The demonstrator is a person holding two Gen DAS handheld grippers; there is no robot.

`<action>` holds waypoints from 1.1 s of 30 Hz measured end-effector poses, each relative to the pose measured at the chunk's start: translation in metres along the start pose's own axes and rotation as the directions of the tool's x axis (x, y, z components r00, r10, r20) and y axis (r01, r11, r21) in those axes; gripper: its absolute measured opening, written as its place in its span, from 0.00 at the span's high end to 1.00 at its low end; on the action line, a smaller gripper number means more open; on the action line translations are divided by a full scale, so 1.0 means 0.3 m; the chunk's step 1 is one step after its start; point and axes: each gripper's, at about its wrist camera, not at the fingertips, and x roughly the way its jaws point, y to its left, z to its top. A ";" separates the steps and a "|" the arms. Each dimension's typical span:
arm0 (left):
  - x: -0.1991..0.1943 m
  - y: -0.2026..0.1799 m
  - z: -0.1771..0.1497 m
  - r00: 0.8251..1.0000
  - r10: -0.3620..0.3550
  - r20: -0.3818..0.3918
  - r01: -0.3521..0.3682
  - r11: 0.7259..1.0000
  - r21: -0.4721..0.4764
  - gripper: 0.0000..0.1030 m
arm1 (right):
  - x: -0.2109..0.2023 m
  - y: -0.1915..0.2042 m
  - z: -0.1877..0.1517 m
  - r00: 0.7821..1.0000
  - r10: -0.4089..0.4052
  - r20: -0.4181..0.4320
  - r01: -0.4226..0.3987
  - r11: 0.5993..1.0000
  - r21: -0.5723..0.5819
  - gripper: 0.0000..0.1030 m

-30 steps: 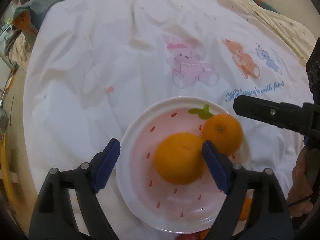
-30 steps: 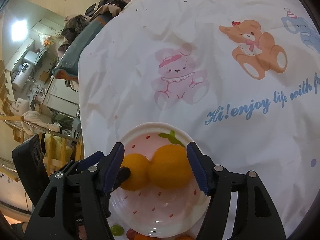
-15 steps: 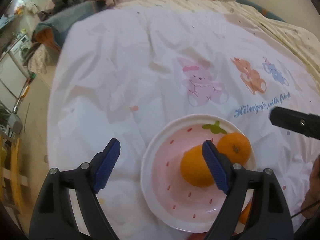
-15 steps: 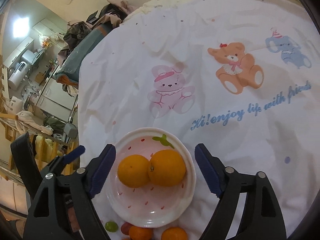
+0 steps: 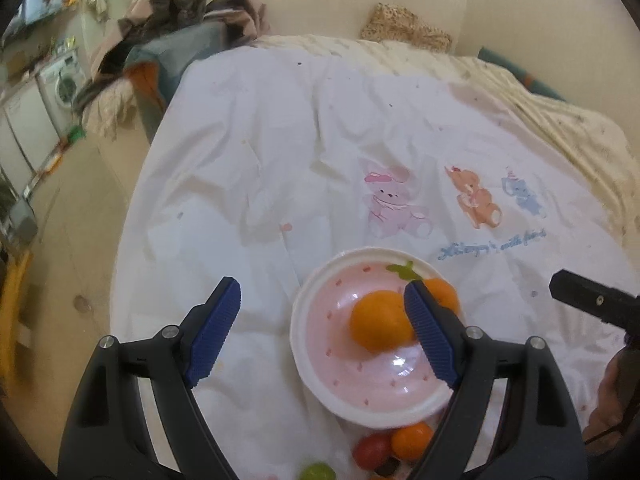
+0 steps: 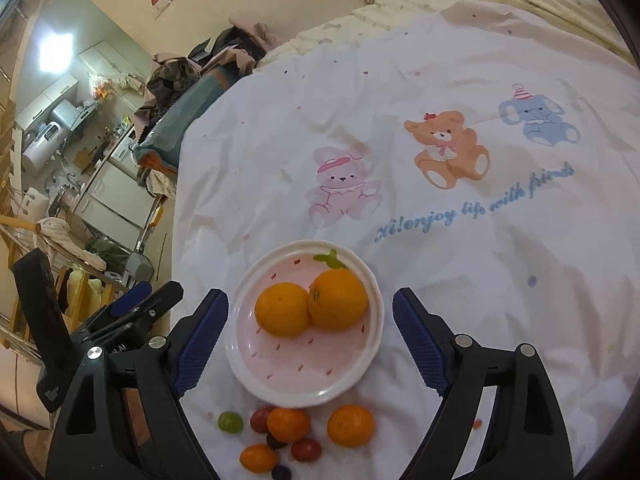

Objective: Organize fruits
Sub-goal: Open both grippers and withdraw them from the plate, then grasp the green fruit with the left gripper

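On bed sheet (image 6: 500, 288) | both jaws wide, empty | plate (image 6: 372, 344) holds two oranges (image 6: 338, 300) | risk: soft bedding tips plate, loose fruits (image 6: 288, 424) roll away

One line of blue script is printed on the white bedsheet (image 6: 460, 80), under the cartoon animals: "Hi! enjoy life with friends" (image 6: 474, 206). In the left wrist view the same line (image 5: 492, 245) is too blurred to read. Nothing else is legible.

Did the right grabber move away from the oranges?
Yes. The right gripper pulled up and back from the plate, jaws empty; both oranges look smaller.
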 end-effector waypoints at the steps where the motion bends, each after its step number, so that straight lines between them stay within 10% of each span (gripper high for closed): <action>1: -0.007 0.005 -0.006 1.000 -0.002 -0.003 0.002 1.000 -0.006 0.21 | -0.017 0.005 -0.014 1.000 -0.006 0.004 0.006 1.000 -0.005 0.16; 20: -0.221 0.017 -0.193 0.999 0.051 -0.017 -0.050 0.998 0.040 0.10 | -0.192 0.010 -0.256 0.995 -0.095 0.000 0.095 0.994 0.051 0.15; 33: -0.158 0.035 -0.311 0.979 0.045 -0.200 -0.031 0.997 0.071 0.10 | -0.167 -0.029 -0.340 0.993 -0.090 -0.073 0.098 0.987 0.124 0.15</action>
